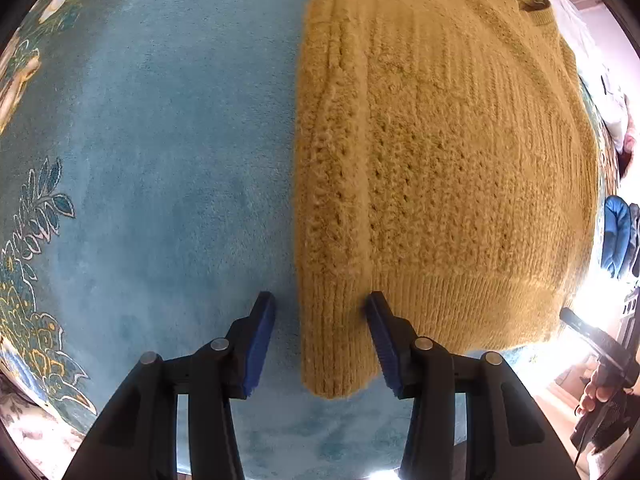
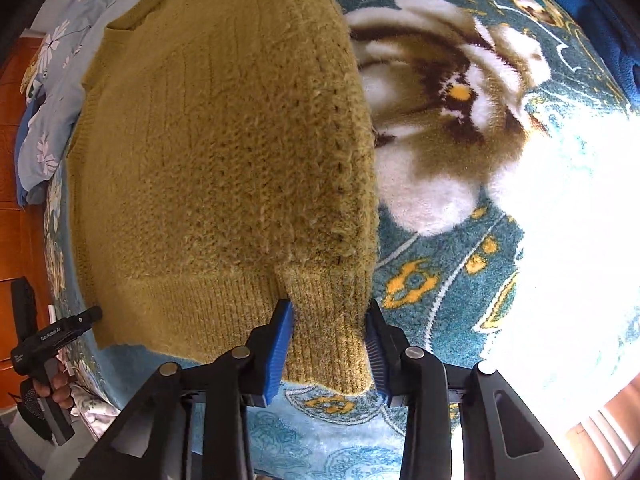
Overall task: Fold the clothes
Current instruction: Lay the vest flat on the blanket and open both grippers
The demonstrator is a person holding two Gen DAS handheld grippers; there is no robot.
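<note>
A mustard-yellow knitted sweater (image 1: 440,160) lies flat on a teal blanket (image 1: 160,160), collar at the far end, both sleeves folded in over the body. My left gripper (image 1: 322,338) is open, its blue pads on either side of the left sleeve's ribbed cuff (image 1: 336,344). The sweater also shows in the right wrist view (image 2: 208,160). My right gripper (image 2: 330,346) is open, its pads straddling the right sleeve's cuff (image 2: 328,344) at the hem. Neither cuff looks pinched.
The blanket has a floral pattern (image 2: 460,92) with bright sunlight at the right (image 2: 580,220). A light blue flowered cloth (image 2: 52,80) lies beyond the collar. Blue clothing (image 1: 618,236) lies at the bed's edge. A wooden surface (image 2: 12,120) lies beyond the bed.
</note>
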